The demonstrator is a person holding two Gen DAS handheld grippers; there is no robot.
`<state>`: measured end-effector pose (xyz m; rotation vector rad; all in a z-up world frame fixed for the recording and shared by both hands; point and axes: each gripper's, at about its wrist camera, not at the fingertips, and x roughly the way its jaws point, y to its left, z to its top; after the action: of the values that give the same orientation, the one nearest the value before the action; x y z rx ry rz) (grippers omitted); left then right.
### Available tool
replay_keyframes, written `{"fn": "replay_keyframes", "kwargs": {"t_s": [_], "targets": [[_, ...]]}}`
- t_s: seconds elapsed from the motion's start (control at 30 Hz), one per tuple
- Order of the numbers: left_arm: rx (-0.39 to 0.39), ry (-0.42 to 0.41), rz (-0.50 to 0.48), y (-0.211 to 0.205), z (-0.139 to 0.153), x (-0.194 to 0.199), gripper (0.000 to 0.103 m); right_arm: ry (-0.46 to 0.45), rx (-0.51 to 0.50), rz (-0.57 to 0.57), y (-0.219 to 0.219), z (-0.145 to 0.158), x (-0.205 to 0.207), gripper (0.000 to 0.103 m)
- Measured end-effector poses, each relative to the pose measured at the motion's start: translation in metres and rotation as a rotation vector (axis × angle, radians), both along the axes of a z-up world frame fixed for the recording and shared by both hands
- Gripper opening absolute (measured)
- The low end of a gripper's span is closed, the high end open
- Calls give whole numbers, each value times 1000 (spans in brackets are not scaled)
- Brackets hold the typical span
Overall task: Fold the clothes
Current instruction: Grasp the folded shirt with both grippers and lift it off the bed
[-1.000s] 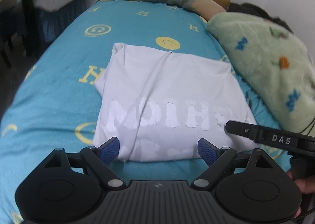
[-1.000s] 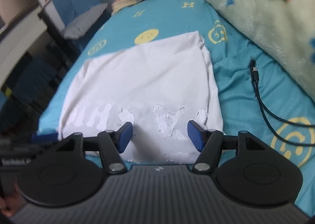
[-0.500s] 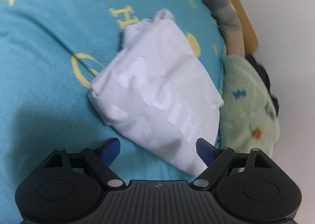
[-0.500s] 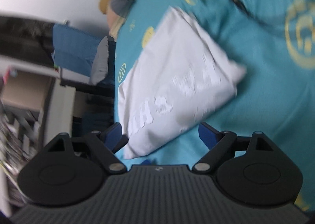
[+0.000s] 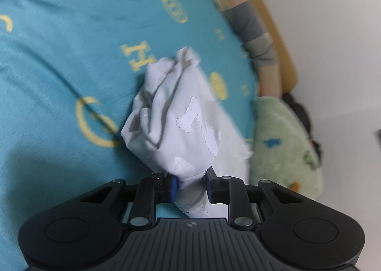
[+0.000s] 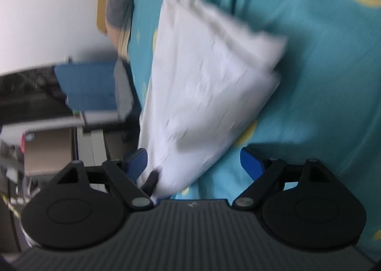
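Left gripper [image 5: 190,186] just closed, now pinching bunched white shirt [image 5: 176,113]; earlier flat on bed [image 5: 54,56]. Right gripper [image 6: 194,162] wide, shirt corner between jaws, not squeezed.

Teal bedsheet [image 5: 59,61] printed with yellow motifs; green fleece blanket [image 5: 283,137] laid beside striped pillow [image 5: 252,30]; blue chair [image 6: 88,87] positioned bedside.

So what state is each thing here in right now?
White T-shirt: bunched, one end pinched.
Left gripper: closed on the shirt, jaws just closing.
Right gripper: open, shirt edge between its pads, ungripped.
Bed sheet: spread flat.
Green blanket: heaped at the bedside.
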<state>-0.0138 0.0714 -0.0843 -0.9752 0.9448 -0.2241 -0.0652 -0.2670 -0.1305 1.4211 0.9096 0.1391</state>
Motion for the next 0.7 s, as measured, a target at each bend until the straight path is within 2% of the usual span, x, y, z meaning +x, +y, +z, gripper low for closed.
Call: {"fn": "replay_keyframes", "kwargs": {"t_s": [0.1, 0.13, 0.2, 0.23, 0.27, 0.37, 0.53, 0.7], "targets": [[-34, -19, 13, -1, 7, 3, 22, -6, 15, -79, -10, -6, 0, 86], [-33, -16, 16, -1, 6, 5, 22, -10, -1, -91, -12, -5, 2, 82], [-33, -6, 21, 0, 3, 7, 22, -16, -62, -104, -17, -2, 6, 58], [-34, -1, 22, 0, 2, 9, 22, -18, -102, -101, -17, 1, 8, 49], [-34, 3, 22, 1, 1, 10, 22, -20, -140, -97, -18, 4, 10, 33], [-37, 7, 17, 2, 1, 11, 22, -62, -177, -105, -20, 10, 5, 18], [-89, -10, 10, 7, 21, 12, 21, -209, -237, -124, -25, 43, -11, 15], [-147, -25, -48, -1, 66, 11, 20, -327, -271, -161, -34, 92, -35, 15]]}}
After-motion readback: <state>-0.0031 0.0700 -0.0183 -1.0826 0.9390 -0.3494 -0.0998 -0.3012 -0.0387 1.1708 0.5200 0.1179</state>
